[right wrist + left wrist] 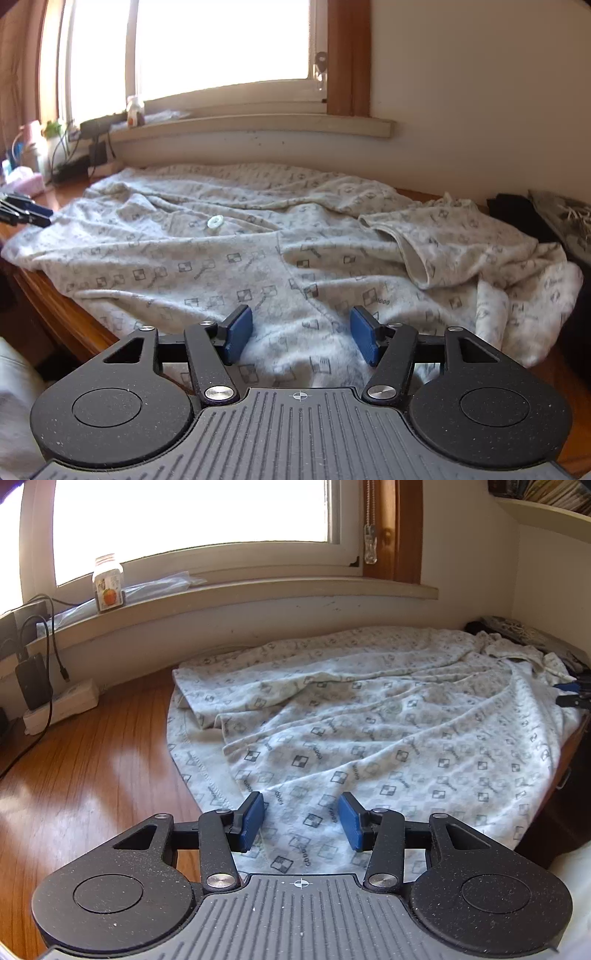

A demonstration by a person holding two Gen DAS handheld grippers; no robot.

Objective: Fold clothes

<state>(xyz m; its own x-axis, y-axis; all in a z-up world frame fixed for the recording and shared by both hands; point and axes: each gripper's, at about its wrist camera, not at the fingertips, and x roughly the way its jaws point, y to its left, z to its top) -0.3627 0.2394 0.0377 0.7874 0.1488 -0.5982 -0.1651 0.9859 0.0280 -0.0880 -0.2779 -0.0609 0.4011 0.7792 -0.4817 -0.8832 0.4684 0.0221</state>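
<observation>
Both grippers' fingers released, apart above the patterned garment on the wooden table

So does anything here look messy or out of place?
Yes: the patterned garment lies rumpled on the wooden table, its near edge spilling over the table's front edge and one sleeve bunched up on top. Nothing looks spilled or damaged.

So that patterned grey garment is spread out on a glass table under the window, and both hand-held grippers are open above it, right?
Nearly. The table is polished wood, not glass; the left wrist view shows its grain. The rest holds: the patterned grey garment lies spread under the window, with the left hand-held gripper and right hand-held gripper open above it.
</observation>
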